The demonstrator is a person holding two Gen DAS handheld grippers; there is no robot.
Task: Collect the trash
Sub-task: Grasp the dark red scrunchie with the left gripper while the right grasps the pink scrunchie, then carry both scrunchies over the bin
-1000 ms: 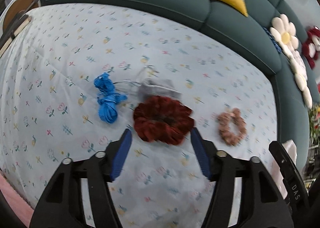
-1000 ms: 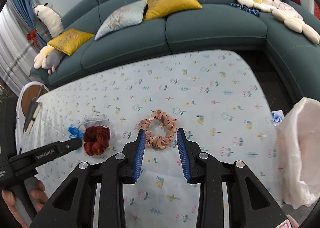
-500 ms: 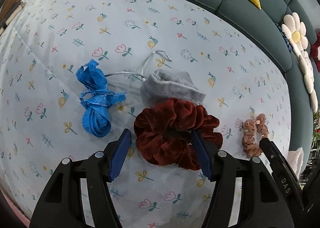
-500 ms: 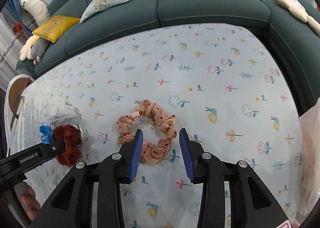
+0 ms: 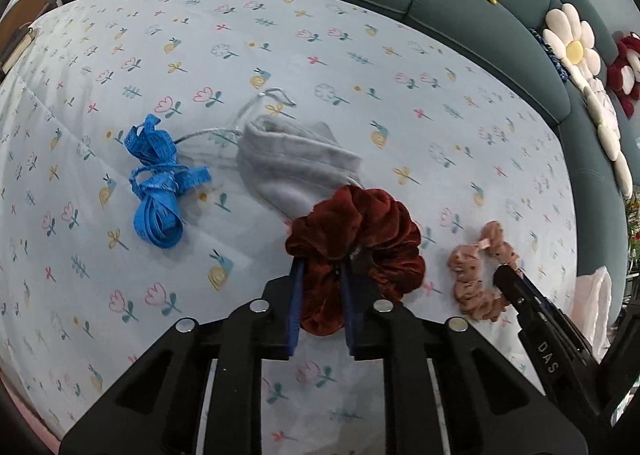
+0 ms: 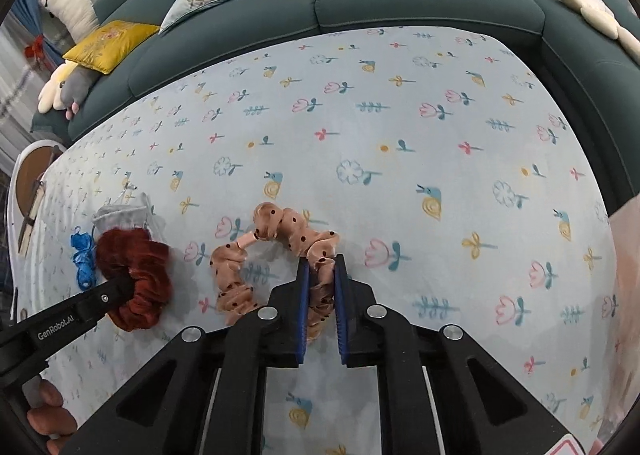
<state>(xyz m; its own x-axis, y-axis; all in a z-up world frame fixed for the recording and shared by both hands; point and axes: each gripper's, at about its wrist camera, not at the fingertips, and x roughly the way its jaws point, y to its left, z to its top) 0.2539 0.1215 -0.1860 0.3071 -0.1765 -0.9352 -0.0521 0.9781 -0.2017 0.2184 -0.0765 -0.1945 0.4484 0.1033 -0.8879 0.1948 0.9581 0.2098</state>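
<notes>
Scrunchies are the catch right now, two at once on the flowered tablecloth (image 6: 440, 103): both tongs have dropped from a hover onto their targets and the jaws are closing. A second ago each stood wide above its ring; now the left gripper (image 5: 322, 275) pinches a fold of the dark red velvet scrunchie (image 5: 372, 227), fabric bunched between the blue pads (image 5: 295, 295), and the right gripper (image 6: 322, 275) clamps the near-right arc of the peach dotted scrunchie (image 6: 276, 231). That looks like both grasps going in, so the lift toward the pale bag (image 6: 624, 295) at the right edge should be next. The red one lies left of centre, touching the grey drawstring pouch (image 5: 288, 159) on its far side, with the blue tape measure (image 5: 156, 183) further left and apart. The peach ring sits right of the red one, close but not touching, squashed into a loop whose long axis runs from near-left to far-right. The red one is roughly round, no clear axis.
</notes>
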